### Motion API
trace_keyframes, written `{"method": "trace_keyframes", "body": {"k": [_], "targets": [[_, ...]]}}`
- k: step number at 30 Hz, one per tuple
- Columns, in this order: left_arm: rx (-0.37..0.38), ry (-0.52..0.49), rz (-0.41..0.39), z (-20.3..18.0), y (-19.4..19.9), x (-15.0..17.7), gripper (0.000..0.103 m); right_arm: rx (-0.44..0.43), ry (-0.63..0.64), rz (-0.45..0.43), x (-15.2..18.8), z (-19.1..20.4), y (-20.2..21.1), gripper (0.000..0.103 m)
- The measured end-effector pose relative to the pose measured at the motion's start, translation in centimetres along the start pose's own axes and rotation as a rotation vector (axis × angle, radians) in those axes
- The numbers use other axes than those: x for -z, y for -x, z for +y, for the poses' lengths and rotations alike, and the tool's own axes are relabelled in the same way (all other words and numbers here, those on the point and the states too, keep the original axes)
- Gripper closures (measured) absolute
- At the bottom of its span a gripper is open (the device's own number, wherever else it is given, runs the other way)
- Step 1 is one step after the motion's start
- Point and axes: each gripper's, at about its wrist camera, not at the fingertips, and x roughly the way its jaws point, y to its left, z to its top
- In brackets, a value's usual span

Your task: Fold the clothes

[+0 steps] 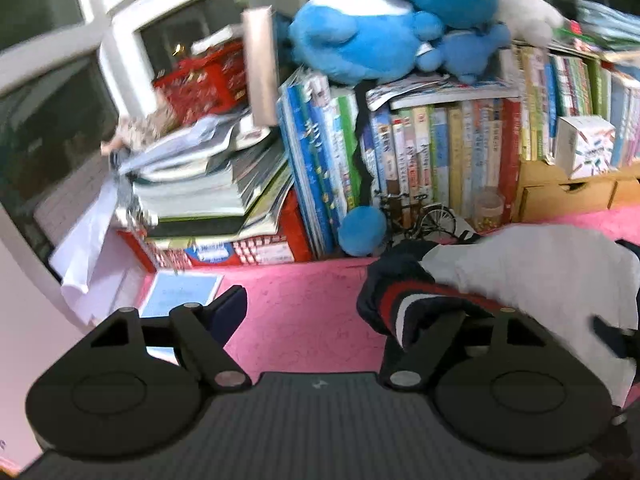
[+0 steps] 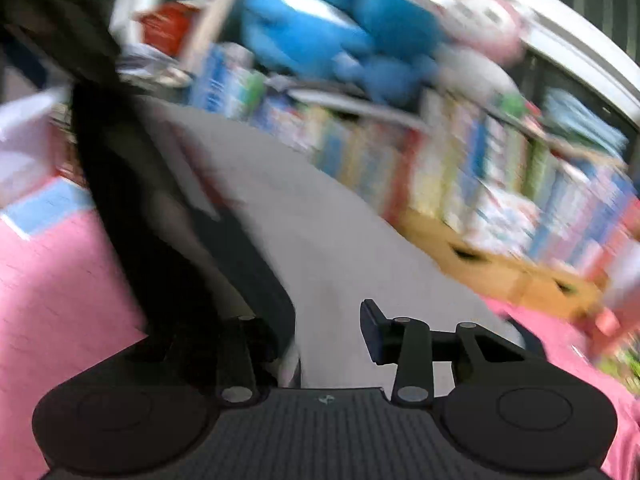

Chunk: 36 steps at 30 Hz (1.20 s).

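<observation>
The grey garment with navy, red and white striped cuff lies on the pink counter. Left claw gapes released; right claw likewise, above cloth. Book spines are unreadable.

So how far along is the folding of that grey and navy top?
Early, it seems. The garment lies bunched on the pink table, with no neat fold visible. The left gripper is open beside its striped cuff. The right view is blurred, so most folding looks left.
</observation>
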Motion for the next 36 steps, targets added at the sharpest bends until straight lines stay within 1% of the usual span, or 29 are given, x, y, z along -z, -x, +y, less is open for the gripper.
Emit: {"method": "trace_keyframes", "body": {"k": [2,4,5,6,8,10,12,13,15,18,22,24,25,27,28,29,30,31,33,35,36], "targets": [[0.021,0.033,0.029,0.7,-0.6,0.4,0.023,0.071,0.033,0.038,1.6,-2.0,-0.5,0.058],[-0.002,0.053,0.048,0.9,-1.0,1.0,0.024,0.142,0.078,0.073,3.1,-4.0,-0.6,0.057],[-0.003,0.064,0.061,1.1,-1.2,1.2,0.024,0.189,0.077,0.111,3.8,-5.5,-0.8,0.057],[0.023,0.079,0.084,1.2,-1.5,1.4,0.022,0.232,0.072,0.149,4.6,-7.1,-0.9,0.056],[0.073,0.101,0.127,1.4,-2.1,1.9,0.021,0.272,0.019,0.196,6.7,-10.5,-1.2,0.042],[0.095,0.045,0.136,0.0,-1.9,2.5,0.020,0.311,-0.001,0.215,7.8,-12.8,-0.6,0.041],[0.088,-0.031,0.118,-1.7,-1.3,3.2,0.018,0.339,-0.004,0.217,8.3,-14.4,0.1,0.041],[0.088,-0.044,0.117,-2.2,-1.2,3.4,0.017,0.338,-0.012,0.219,8.4,-14.9,0.4,0.041],[0.102,-0.036,0.128,-2.6,-1.1,3.6,0.017,0.341,-0.025,0.220,8.5,-15.8,1.2,0.041],[0.114,-0.017,0.147,-2.2,-1.3,3.8,0.014,0.335,-0.014,0.213,8.1,-16.5,2.0,0.039],[0.130,-0.029,0.189,-1.2,-0.9,5.1,0.011,0.279,0.030,0.214,7.2,-16.9,3.2,0.038],[0.156,-0.056,0.236,0.0,0.0,7.2,0.006,0.215,0.044,0.237,7.1,-17.1,4.7,0.034],[0.171,-0.068,0.263,0.6,0.6,8.4,0.005,0.181,0.051,0.250,7.1,-17.2,5.5,0.030],[0.199,-0.086,0.324,1.5,1.6,11.2,0.000,0.091,0.068,0.307,7.9,-16.9,7.2,0.025],[0.213,-0.086,0.363,1.8,1.9,12.9,0.000,0.055,0.082,0.338,8.4,-16.8,7.9,0.022],[0.223,-0.084,0.378,2.1,2.3,13.7,0.000,0.022,0.095,0.373,8.8,-16.8,8.5,0.020],[0.224,-0.072,0.331,2.3,2.9,12.3,0.000,-0.008,0.106,0.413,9.4,-16.8,8.9,0.020],[0.226,-0.060,0.284,2.6,3.4,10.8,0.000,-0.021,0.113,0.443,9.7,-16.7,8.9,0.019],[0.228,-0.037,0.189,3.0,4.6,7.9,0.000,-0.022,0.131,0.498,10.0,-16.5,8.0,0.019],[0.230,-0.014,0.094,3.5,5.7,5.0,0.000,0.001,0.173,0.498,8.6,-16.7,6.1,0.020],[0.230,-0.002,0.047,3.7,6.3,3.6,0.003,0.031,0.212,0.462,6.5,-17.2,4.7,0.020]]}}
